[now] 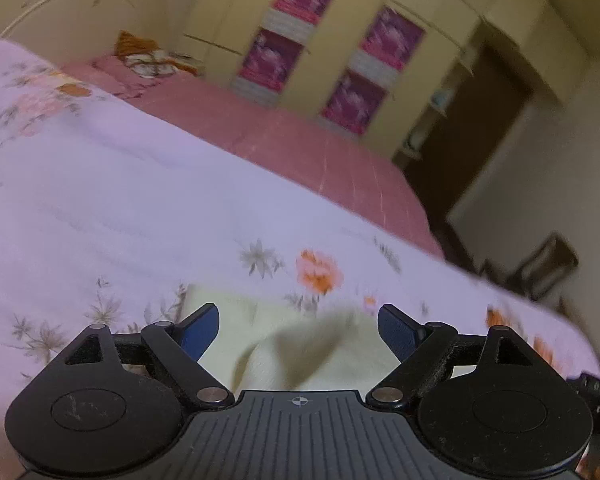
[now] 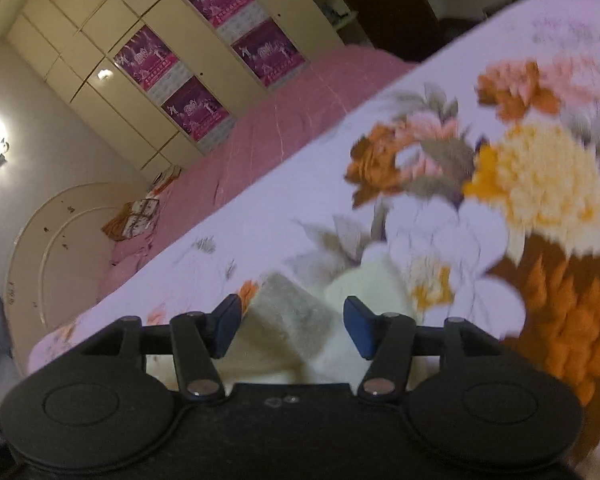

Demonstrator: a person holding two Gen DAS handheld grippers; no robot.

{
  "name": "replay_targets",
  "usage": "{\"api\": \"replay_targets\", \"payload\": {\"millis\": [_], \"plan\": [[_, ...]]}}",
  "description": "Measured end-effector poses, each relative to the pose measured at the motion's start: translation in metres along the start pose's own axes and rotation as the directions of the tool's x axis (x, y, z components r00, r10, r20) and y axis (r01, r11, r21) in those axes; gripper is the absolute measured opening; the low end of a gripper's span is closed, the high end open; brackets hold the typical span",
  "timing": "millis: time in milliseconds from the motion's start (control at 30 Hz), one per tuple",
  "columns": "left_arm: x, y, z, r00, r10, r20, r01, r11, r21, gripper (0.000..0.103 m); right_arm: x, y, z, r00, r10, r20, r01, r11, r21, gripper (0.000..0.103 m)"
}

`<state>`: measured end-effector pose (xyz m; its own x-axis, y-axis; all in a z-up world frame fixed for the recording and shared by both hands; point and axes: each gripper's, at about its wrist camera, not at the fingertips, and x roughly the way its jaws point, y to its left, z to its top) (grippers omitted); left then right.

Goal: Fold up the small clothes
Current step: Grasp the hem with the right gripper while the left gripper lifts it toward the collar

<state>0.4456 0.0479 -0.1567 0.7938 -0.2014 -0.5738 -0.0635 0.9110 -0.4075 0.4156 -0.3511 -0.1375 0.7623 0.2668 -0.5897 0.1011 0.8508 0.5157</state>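
- A small, soft, pale yellow cloth (image 1: 300,344) lies rumpled on the lilac bed cover with orange flowers (image 1: 140,200).
- The left gripper (image 1: 299,330) hangs over it, jaws wide, holding nothing.
- The right gripper (image 2: 292,326) is half open above the cloth's pale grey folded flap (image 2: 288,316), not pinching it.
- The cloth looks light and floppy. I think grabbing an edge or corner works best.

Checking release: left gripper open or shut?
Open. The left gripper has blue pads wide apart, clear of the cream cloth garment below.
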Motion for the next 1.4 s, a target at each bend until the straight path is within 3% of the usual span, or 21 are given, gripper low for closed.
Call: {"api": "replay_targets", "payload": {"millis": [200, 300, 333, 400, 467, 500, 567, 667, 733, 800, 867, 967, 1100, 1200, 1300, 1400], "plan": [[0.003, -0.005, -0.024, 0.995, 0.080, -0.053, -0.067, 0.974, 0.217, 0.083, -0.004, 0.012, -0.017, 0.991, -0.131, -0.005, 0.125, 0.958, -0.257, 0.057], [0.011, -0.004, -0.024, 0.992, 0.111, -0.066, -0.094, 0.970, 0.225, 0.058, 0.005, 0.016, -0.025, 0.983, -0.182, -0.016, 0.166, 0.929, -0.331, 0.057], [0.013, -0.004, -0.024, 0.990, 0.124, -0.071, -0.106, 0.970, 0.220, 0.041, 0.006, 0.015, -0.026, 0.982, -0.189, -0.008, 0.176, 0.929, -0.325, 0.056], [0.018, -0.002, -0.026, 0.986, 0.147, -0.076, -0.126, 0.966, 0.227, 0.015, 0.010, 0.013, -0.027, 0.978, -0.208, -0.015, 0.192, 0.927, -0.323, 0.048], [0.012, 0.003, -0.028, 0.986, 0.158, -0.053, -0.144, 0.968, 0.205, 0.007, 0.015, 0.014, -0.031, 0.979, -0.201, -0.035, 0.177, 0.922, -0.346, 0.016], [0.009, 0.007, -0.030, 0.985, 0.165, -0.040, -0.154, 0.969, 0.191, 0.005, 0.014, 0.016, -0.033, 0.982, -0.188, -0.035, 0.164, 0.922, -0.351, 0.012], [0.005, 0.015, -0.033, 0.984, 0.179, -0.026, -0.172, 0.970, 0.172, 0.004, 0.008, 0.019, -0.035, 0.985, -0.173, -0.015, 0.156, 0.919, -0.362, 0.009], [0.003, 0.018, -0.039, 0.983, 0.183, -0.023, -0.176, 0.967, 0.184, 0.004, 0.014, 0.006, -0.031, 0.970, -0.244, 0.008, 0.232, 0.908, -0.350, 0.005], [-0.003, 0.017, -0.035, 0.983, 0.184, -0.020, -0.179, 0.969, 0.169, 0.005, 0.014, 0.000, -0.026, 0.972, -0.234, -0.006, 0.220, 0.922, -0.317, 0.007], [-0.020, 0.011, -0.029, 0.988, 0.147, 0.037, -0.151, 0.978, 0.146, 0.005, 0.008, 0.007, -0.024, 0.967, -0.255, 0.028, 0.249, 0.908, -0.336, 0.022], [-0.027, -0.007, -0.025, 0.993, 0.104, 0.063, -0.116, 0.967, 0.229, 0.005, -0.005, 0.015, -0.023, 0.971, -0.224, 0.087, 0.240, 0.908, -0.342, 0.025], [-0.010, -0.023, -0.024, 0.997, 0.074, 0.011, -0.074, 0.961, 0.265, 0.005, -0.007, 0.029, -0.020, 0.981, -0.168, 0.097, 0.193, 0.905, -0.380, 0.025], [0.032, -0.025, -0.021, 0.991, 0.123, -0.057, -0.105, 0.962, 0.253, 0.005, 0.019, 0.040, -0.019, 0.988, -0.151, 0.037, 0.153, 0.906, -0.395, 0.024], [0.048, -0.014, -0.021, 0.988, 0.147, -0.052, -0.131, 0.965, 0.229, 0.005, 0.038, 0.039, -0.020, 0.984, -0.177, 0.005, 0.163, 0.895, -0.416, 0.023], [0.045, 0.003, -0.019, 0.989, 0.139, -0.051, -0.131, 0.981, 0.146, 0.004, 0.045, 0.023, -0.021, 0.961, -0.271, 0.046, 0.262, 0.850, -0.457, 0.019], [0.040, 0.004, -0.023, 0.987, 0.152, -0.043, -0.142, 0.972, 0.185, 0.004, 0.037, 0.007, -0.015, 0.967, -0.251, 0.038, 0.244, 0.884, -0.399, 0.015]]}}
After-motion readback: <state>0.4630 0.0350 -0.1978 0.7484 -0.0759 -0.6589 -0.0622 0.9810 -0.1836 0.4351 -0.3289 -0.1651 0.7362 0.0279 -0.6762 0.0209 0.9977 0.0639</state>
